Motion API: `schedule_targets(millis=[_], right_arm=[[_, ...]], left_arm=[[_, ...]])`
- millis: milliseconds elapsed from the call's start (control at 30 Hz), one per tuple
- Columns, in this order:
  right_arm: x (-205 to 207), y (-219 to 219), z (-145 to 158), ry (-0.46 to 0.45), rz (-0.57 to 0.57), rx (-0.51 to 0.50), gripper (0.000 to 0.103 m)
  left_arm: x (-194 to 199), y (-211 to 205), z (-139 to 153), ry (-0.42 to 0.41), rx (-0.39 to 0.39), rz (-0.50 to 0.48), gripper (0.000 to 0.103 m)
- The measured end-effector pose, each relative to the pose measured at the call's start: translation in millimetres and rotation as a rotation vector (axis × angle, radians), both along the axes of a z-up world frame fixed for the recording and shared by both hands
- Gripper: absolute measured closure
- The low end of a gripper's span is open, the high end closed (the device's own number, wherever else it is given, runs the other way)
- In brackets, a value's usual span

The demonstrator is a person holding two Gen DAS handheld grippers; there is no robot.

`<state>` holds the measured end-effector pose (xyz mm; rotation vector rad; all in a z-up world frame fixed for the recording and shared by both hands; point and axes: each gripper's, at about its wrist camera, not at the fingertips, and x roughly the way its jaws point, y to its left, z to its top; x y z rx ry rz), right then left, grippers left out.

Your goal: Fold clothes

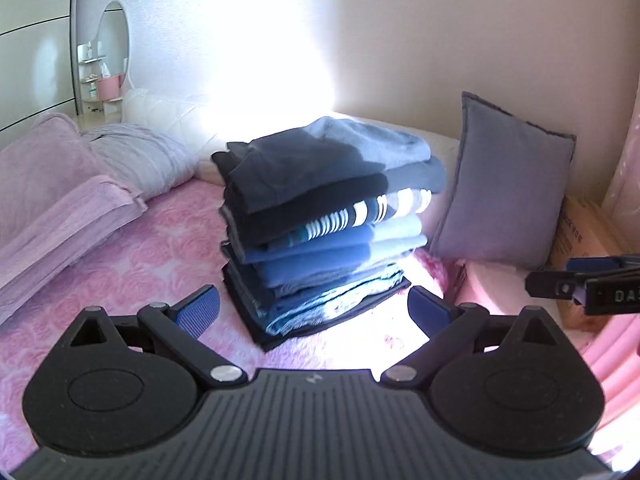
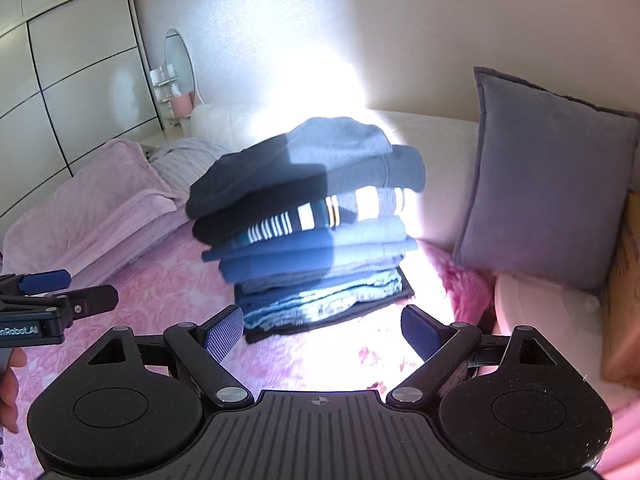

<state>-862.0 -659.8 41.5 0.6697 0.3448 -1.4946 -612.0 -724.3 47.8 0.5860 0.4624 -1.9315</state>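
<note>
You are holding both claws over the pink rose-patterned bedspread (image 1: 132, 264), and both are pointing at the tall stack of folded clothes (image 1: 328, 216) that is sitting on the bed near the white upholstered headboard (image 1: 168, 114). Your left claw (image 1: 316, 312) is standing spread wide, its blue ribbed pads (image 1: 199, 311) well apart with nothing between them, and the foot of the stack is lying just beyond its tips. Your right claw (image 2: 323, 332) is also standing spread, its blue pads (image 2: 222, 332) empty and clear of the fabric. The stack is showing dark navy and grey-blue knit garments on top, a dark striped piece with white bands (image 1: 360, 212) in the middle, blue folded layers under that, and a pale denim piece above a black bottom layer (image 1: 332, 320). Strong sunlight is washing over the right half of the pile and the wall behind it. A grey-lilac square cushion (image 1: 508, 192) is leaning upright just right of the stack, and folded lilac plush blankets (image 1: 60, 208) are lying to its left beside a striped grey pillow (image 1: 136, 156). In the right wrist view your left claw is appearing at the left edge, with part of your hand (image 2: 10, 384) gripping its handle.
</note>
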Motion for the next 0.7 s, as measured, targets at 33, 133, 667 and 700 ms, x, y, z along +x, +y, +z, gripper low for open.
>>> schedule_targets(millis=[33,133,667,700], right_arm=[[3.1,6.4,0.5,-0.002,-0.003,0.002,0.014],[7.8,13.9,7.5,0.009,0.010,-0.008,0.014],[0.1,17.9,20.2,0.086,0.021,0.012,0.014],[-1.1,17.2,19.1,0.095,0.023,0.018,0.014]], left_arm=[[1.8,1.8,1.5,0.006,0.013,0.010,0.004],[4.2,6.9,7.9,0.017,0.017,0.018,0.005],[-29.9,26.7,10.4,0.007,0.035,0.053,0.005],[-31.1,25.9,9.2,0.009,0.043,0.063,0.005]])
